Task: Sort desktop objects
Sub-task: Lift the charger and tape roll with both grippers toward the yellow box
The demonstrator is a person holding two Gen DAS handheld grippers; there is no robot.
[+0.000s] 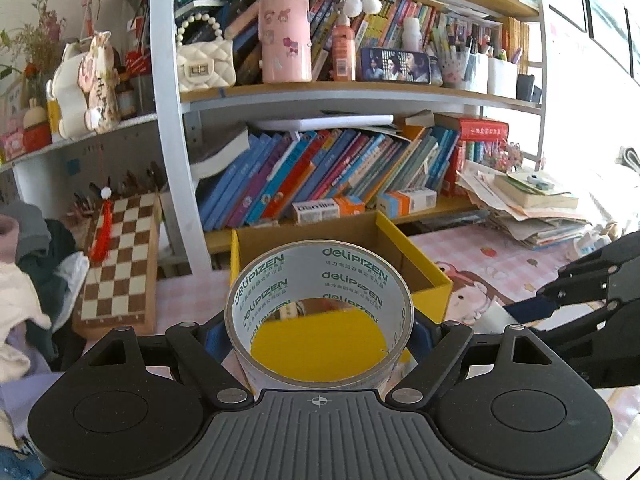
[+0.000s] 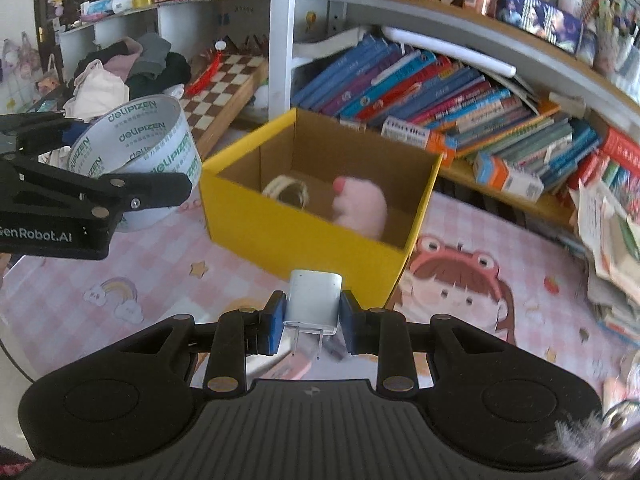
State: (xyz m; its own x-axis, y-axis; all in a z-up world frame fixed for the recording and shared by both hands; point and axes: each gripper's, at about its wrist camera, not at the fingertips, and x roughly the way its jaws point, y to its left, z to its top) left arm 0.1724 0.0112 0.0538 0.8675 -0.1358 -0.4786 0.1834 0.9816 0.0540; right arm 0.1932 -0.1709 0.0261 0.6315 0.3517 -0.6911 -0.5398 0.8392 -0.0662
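Glossy tape ring (image 1: 319, 312) clamped in left tool (image 1: 319, 334).

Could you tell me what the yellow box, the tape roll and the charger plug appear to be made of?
Yellow box: cardboard, by its matte brown inside and thin folded walls, yellow outside.
Tape roll, held by the left gripper: a printed paper-like core; the outer winding looks like clear glossy plastic film.
Charger plug, held by the right gripper: smooth white plastic, probably, with two shiny metal prongs.

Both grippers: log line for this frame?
left gripper: holds tape roll | right gripper: holds charger | yellow box: small tape ring, pink toy inside
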